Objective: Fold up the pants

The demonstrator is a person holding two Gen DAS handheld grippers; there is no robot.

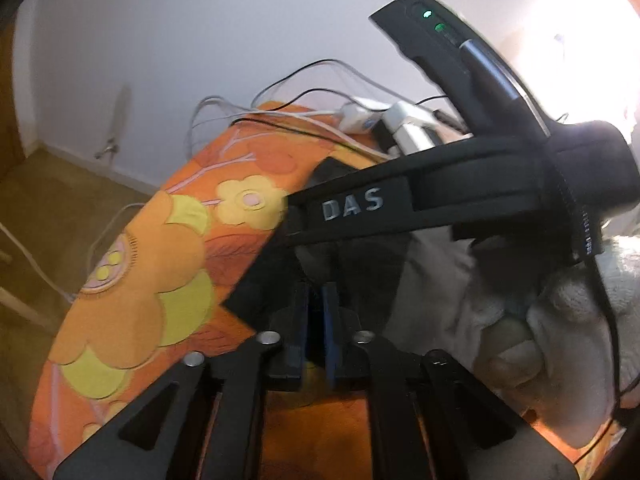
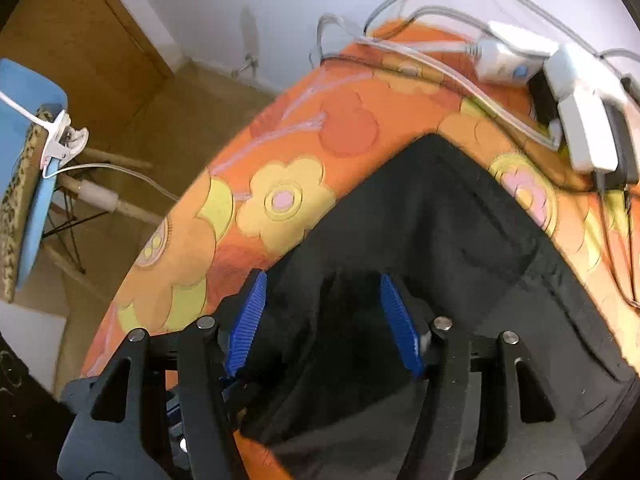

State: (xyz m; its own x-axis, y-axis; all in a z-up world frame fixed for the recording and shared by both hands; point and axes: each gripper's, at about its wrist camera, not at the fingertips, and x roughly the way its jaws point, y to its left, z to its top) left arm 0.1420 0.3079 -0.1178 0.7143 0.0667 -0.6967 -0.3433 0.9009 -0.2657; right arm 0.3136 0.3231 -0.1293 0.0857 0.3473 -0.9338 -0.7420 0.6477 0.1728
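Note:
Black pants [image 2: 432,240] lie on an orange flowered table cover [image 2: 280,168]. In the right wrist view my right gripper [image 2: 324,312] is open, its blue pads [image 2: 248,320] on either side of a raised fold of the pants. In the left wrist view my left gripper [image 1: 316,320] is shut on a black edge of the pants [image 1: 260,292]. The right gripper's black body, marked DAS [image 1: 352,204], crosses just above and beyond the left gripper, held by a hand in a white fleece sleeve [image 1: 560,320].
White chargers and cables [image 2: 560,92] lie at the far end of the table. A blue chair [image 2: 32,160] with a clipped cable stands left of the table on the wooden floor. A white wall is behind.

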